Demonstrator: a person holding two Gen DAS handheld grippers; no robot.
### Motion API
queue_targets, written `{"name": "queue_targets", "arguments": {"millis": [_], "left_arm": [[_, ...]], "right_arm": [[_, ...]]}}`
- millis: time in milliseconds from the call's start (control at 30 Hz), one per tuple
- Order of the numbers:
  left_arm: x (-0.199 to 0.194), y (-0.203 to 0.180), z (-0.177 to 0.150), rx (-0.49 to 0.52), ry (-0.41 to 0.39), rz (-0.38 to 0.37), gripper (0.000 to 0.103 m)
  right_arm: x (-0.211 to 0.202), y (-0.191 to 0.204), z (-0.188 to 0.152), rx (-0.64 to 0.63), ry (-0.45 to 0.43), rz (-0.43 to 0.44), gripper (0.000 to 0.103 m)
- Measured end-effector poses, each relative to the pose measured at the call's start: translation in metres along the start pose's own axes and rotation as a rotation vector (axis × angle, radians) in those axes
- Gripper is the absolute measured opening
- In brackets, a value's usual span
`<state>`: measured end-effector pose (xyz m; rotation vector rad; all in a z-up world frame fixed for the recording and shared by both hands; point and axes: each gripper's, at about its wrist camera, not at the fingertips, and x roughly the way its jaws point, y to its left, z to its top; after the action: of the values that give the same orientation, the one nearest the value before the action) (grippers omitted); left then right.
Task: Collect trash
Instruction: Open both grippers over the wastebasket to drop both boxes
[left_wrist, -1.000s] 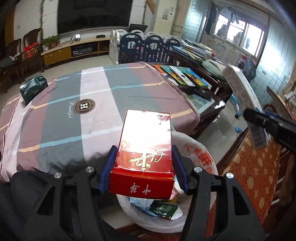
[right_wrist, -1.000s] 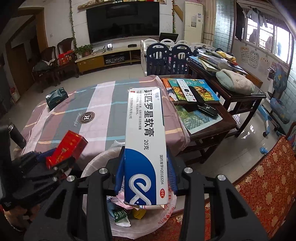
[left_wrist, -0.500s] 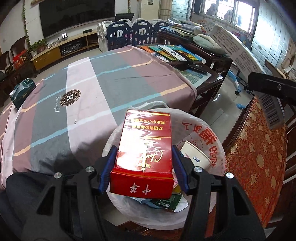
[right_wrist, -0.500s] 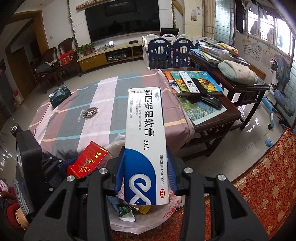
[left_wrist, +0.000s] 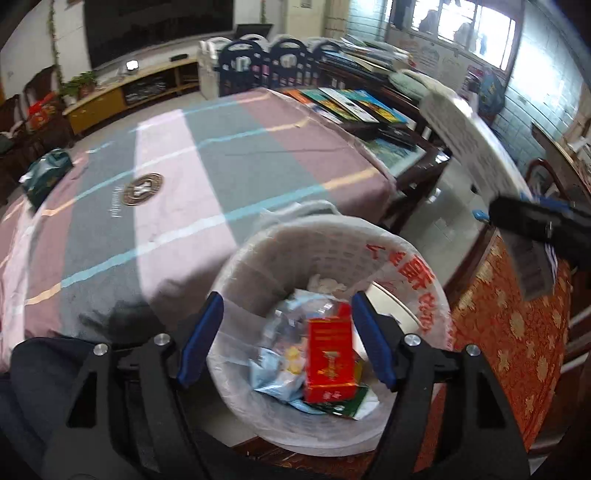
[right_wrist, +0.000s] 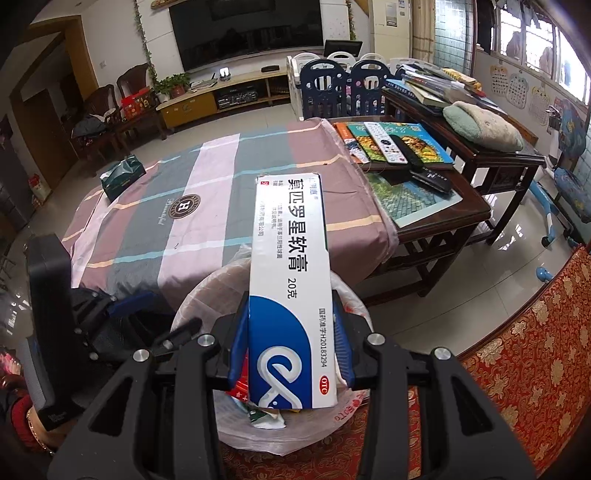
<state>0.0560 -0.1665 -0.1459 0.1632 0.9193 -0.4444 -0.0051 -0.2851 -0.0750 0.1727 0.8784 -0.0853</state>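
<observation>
My left gripper (left_wrist: 286, 339) hangs over the white bag-lined trash bin (left_wrist: 417, 269), its jaws opening with nothing between them. The red box (left_wrist: 330, 363) lies below among the trash in the bin, free of the blue pads. My right gripper (right_wrist: 290, 347) is shut on a long white and blue medicine box (right_wrist: 290, 280), held over the same bin (right_wrist: 207, 291). In the right wrist view the left gripper (right_wrist: 122, 306) shows at the left. The right gripper's dark body (left_wrist: 543, 225) and its box (left_wrist: 469, 147) show at the right of the left wrist view.
A striped cloth covers the table (right_wrist: 207, 192) beyond the bin, with a green tissue pack (right_wrist: 123, 177) at its far left. A dark wooden side table (right_wrist: 424, 206) with books and remotes stands to the right. A red patterned cushion (right_wrist: 535, 339) lies near right.
The left jaws have spread and the red box has dropped out of them into the bin. The right gripper has sunk slightly, still gripping the medicine box.
</observation>
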Motion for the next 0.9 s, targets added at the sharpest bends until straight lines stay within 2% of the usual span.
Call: {"name": "queue_targets", "arguments": {"millis": [100,267,400,533,567,633,733,767,833,900], "left_arm": [[-0.026,0.024,0.008,-0.075,-0.057,0.095,0.072],[-0.076,0.063,0.017,-0.193,-0.149,0.189,0.079],[-0.106,0.078,0.017,-0.252,-0.189,0.206,0.081],[-0.128,0.08,0.015,-0.254,-0.226,0.221,0.085],[-0.131,0.078,0.015,-0.251,-0.23,0.222,0.085],[-0.138,0.076,0.014,-0.242,-0.239,0.23,0.087],[-0.148,0.074,0.011,-0.24,-0.244,0.239,0.089],[-0.151,0.074,0.01,-0.244,-0.243,0.241,0.09],[-0.159,0.074,0.009,-0.25,-0.243,0.245,0.091],[-0.168,0.073,0.007,-0.251,-0.255,0.252,0.094]], "right_arm": [[0.006,0.011,-0.004,-0.015,0.02,0.022,0.04],[0.018,0.028,-0.01,-0.038,0.058,0.046,0.04],[0.025,0.033,-0.011,-0.033,0.095,0.055,0.04],[0.025,0.036,-0.012,-0.038,0.11,0.04,0.042],[0.025,0.036,-0.011,-0.037,0.117,0.036,0.045],[0.021,0.033,-0.01,-0.016,0.12,0.032,0.067],[0.002,0.031,-0.003,0.011,0.064,0.04,0.076],[-0.009,0.033,0.001,0.003,0.03,0.036,0.078],[-0.032,0.042,0.007,-0.026,-0.041,0.017,0.09],[-0.052,0.052,0.012,-0.068,-0.104,-0.002,0.095]]}}
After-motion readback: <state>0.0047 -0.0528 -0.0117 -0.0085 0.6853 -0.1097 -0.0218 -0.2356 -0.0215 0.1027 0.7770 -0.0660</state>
